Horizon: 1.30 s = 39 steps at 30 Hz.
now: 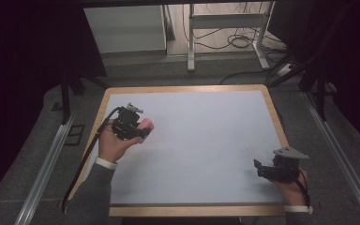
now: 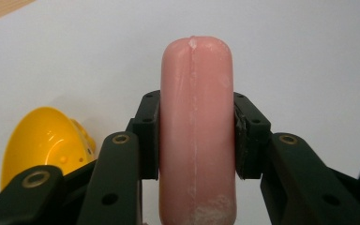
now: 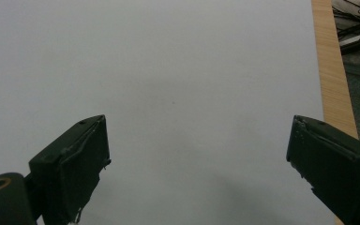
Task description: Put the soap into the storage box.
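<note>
One pink sausage (image 2: pixel 197 131) is already pinched upright between the jaws of the left gripper (image 1: pixel 130 125) above the white table (image 1: pixel 201 140), a yellow bowl (image 2: pixel 44 140) beside it, while the right gripper (image 3: pixel 197 154) hovers spread and empty, so placement seemingly remains.

The person's left hand (image 1: pixel 114 145) holds the black two-jaw left gripper (image 2: pixel 197 136) near the table's left edge, jaws clamped on a pink rounded sausage-shaped piece (image 2: pixel 197 126). The right hand (image 1: pixel 294 190) holds the black right gripper (image 3: pixel 197 164) near the right front corner, jaws spread wide.
</note>
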Each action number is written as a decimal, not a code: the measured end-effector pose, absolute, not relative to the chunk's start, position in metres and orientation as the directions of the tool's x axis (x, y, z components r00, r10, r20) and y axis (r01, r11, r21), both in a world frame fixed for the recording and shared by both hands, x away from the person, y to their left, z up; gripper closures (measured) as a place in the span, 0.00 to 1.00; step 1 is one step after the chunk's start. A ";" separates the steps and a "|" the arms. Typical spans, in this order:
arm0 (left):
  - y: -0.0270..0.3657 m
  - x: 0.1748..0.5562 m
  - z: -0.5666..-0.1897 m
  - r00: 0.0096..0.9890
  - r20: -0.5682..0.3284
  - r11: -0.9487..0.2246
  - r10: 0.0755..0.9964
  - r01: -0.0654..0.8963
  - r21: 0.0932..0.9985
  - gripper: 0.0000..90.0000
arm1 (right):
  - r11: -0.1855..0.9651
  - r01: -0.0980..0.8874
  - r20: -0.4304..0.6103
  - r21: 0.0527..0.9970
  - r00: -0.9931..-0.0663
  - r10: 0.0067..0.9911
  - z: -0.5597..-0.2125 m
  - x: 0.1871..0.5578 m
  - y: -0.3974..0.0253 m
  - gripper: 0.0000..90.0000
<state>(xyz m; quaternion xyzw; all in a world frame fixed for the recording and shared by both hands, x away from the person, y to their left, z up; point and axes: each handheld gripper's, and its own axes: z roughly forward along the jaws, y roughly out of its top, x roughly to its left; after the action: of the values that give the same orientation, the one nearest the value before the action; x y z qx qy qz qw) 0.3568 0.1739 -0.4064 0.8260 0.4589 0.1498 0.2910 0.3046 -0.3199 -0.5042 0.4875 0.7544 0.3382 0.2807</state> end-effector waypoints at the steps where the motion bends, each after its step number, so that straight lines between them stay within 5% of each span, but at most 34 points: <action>1: 0.175 0.357 -0.406 0.530 -0.024 -0.404 0.848 0.674 0.618 0.67 | 0.297 0.546 -0.094 0.783 -0.367 0.925 -0.504 0.305 -0.320 0.06; 39: 0.220 0.373 -0.409 0.428 -0.037 -0.321 0.903 0.730 0.604 0.67 | 0.293 0.547 -0.093 0.784 -0.362 0.927 -0.505 0.305 -0.320 0.06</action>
<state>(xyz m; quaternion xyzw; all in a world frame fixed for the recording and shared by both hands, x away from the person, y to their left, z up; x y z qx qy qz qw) 0.3730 0.2201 -0.4092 0.7976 0.5118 0.1556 0.2788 0.3047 -0.3199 -0.5051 0.4895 0.7531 0.3377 0.2814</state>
